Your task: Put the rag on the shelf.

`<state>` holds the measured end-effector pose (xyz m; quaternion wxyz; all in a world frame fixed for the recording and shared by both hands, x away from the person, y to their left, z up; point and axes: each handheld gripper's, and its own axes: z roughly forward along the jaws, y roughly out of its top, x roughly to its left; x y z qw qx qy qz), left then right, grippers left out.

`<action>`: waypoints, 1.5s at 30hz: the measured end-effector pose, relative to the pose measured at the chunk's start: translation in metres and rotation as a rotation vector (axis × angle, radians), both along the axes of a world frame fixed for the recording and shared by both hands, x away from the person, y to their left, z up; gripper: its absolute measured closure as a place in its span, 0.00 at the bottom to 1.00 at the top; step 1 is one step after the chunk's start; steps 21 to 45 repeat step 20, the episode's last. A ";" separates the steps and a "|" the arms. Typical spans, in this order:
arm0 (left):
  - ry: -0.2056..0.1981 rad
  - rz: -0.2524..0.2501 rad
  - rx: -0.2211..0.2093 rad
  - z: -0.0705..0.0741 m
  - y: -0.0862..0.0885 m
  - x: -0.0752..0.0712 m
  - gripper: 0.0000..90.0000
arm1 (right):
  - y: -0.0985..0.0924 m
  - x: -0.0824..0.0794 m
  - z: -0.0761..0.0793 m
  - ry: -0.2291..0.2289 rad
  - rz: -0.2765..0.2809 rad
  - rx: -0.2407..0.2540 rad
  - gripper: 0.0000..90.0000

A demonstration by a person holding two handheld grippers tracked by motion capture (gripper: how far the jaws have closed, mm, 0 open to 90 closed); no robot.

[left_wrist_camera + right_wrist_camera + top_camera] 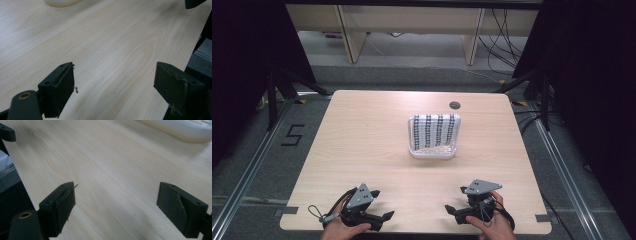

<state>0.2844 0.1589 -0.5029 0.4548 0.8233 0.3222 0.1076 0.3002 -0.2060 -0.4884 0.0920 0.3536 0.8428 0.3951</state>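
Jaws of my left gripper (pixel 381 216) and right gripper (pixel 455 202) gape wide, empty, at table (pixel 362 150) near edge. White tray (pixel 433 151) holding striped cloth (pixel 434 131) sits mid-table, well apart. Floor tape (pixel 292 135) reads "5"

Tables: one, light wood (pixel 362 150).
Cable holes in the tabletop: one, round and dark (pixel 455 105), near the far edge.
Trays: one, white (pixel 432 152), near the middle of the table.
Cloths: one, white with rows of dark marks (pixel 435 131), lying in the tray.
Grippers: two, the left gripper (pixel 382 220) and the right gripper (pixel 453 212), both at the near edge.
Jaws per gripper: two, black, standing wide apart in each gripper view.
Grey three-cornered plates: two, one on top of each gripper.
Hands: two, one on each gripper.
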 end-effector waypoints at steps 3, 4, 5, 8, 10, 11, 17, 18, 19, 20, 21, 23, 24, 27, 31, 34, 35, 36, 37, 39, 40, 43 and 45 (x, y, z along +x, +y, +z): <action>0.000 0.002 0.016 0.000 0.000 0.000 0.18 | 0.001 0.001 -0.001 -0.005 0.013 -0.001 0.18; -0.004 -0.007 0.046 0.001 0.002 0.001 0.18 | 0.001 0.001 -0.001 -0.006 0.019 -0.001 0.18; -0.003 0.000 0.044 0.000 0.002 0.001 0.18 | 0.001 0.001 -0.001 -0.006 0.019 -0.001 0.18; 0.003 0.004 0.008 0.000 0.000 0.000 0.18 | 0.001 0.000 -0.001 -0.005 0.020 0.003 0.18; 0.004 0.003 0.012 -0.001 0.001 0.001 0.18 | 0.000 0.000 -0.001 0.009 0.004 0.006 0.18; 0.009 0.007 0.009 -0.001 0.001 0.001 0.18 | 0.000 0.001 -0.001 -0.004 0.006 0.001 0.18; 0.011 0.026 0.030 0.000 0.007 0.005 0.18 | -0.003 0.003 -0.001 -0.009 -0.002 0.015 0.18; 0.019 0.049 -0.010 -0.002 0.007 0.005 0.18 | -0.004 0.003 -0.001 -0.011 -0.003 0.017 0.18; 0.019 0.049 -0.010 -0.002 0.007 0.005 0.18 | -0.004 0.003 -0.001 -0.011 -0.003 0.017 0.18; 0.024 0.051 0.002 -0.002 0.009 0.006 0.18 | -0.004 0.004 -0.001 -0.005 0.000 0.024 0.18; 0.024 0.051 0.002 -0.002 0.009 0.006 0.18 | -0.004 0.004 -0.001 -0.005 0.000 0.024 0.18; 0.024 0.051 0.002 -0.002 0.009 0.006 0.18 | -0.004 0.004 -0.001 -0.005 0.000 0.024 0.18; 0.024 0.051 0.002 -0.002 0.009 0.006 0.18 | -0.004 0.004 -0.001 -0.005 0.000 0.024 0.18; 0.024 0.051 0.002 -0.002 0.009 0.006 0.18 | -0.004 0.004 -0.001 -0.005 0.000 0.024 0.18; 0.024 0.051 0.002 -0.002 0.009 0.006 0.18 | -0.004 0.004 -0.001 -0.005 0.000 0.024 0.18; 0.024 0.051 0.002 -0.002 0.009 0.006 0.18 | -0.004 0.004 -0.001 -0.005 0.000 0.024 0.18; 0.024 0.051 0.002 -0.002 0.009 0.006 0.18 | -0.004 0.004 -0.001 -0.005 0.000 0.024 0.18; 0.024 0.051 0.002 -0.002 0.009 0.006 0.18 | -0.004 0.004 -0.001 -0.005 0.000 0.024 0.18; 0.024 0.051 0.002 -0.002 0.009 0.006 0.18 | -0.004 0.004 -0.001 -0.005 0.000 0.024 0.18; 0.024 0.051 0.002 -0.002 0.009 0.006 0.18 | -0.004 0.004 -0.001 -0.005 0.000 0.024 0.18; 0.024 0.051 0.002 -0.002 0.009 0.006 0.18 | -0.004 0.004 -0.001 -0.005 0.000 0.024 0.18; 0.024 0.051 0.002 -0.002 0.009 0.006 0.18 | -0.004 0.004 -0.001 -0.005 0.000 0.024 0.18; 0.024 0.051 0.002 -0.002 0.009 0.006 0.18 | -0.004 0.004 -0.001 -0.005 0.000 0.024 0.18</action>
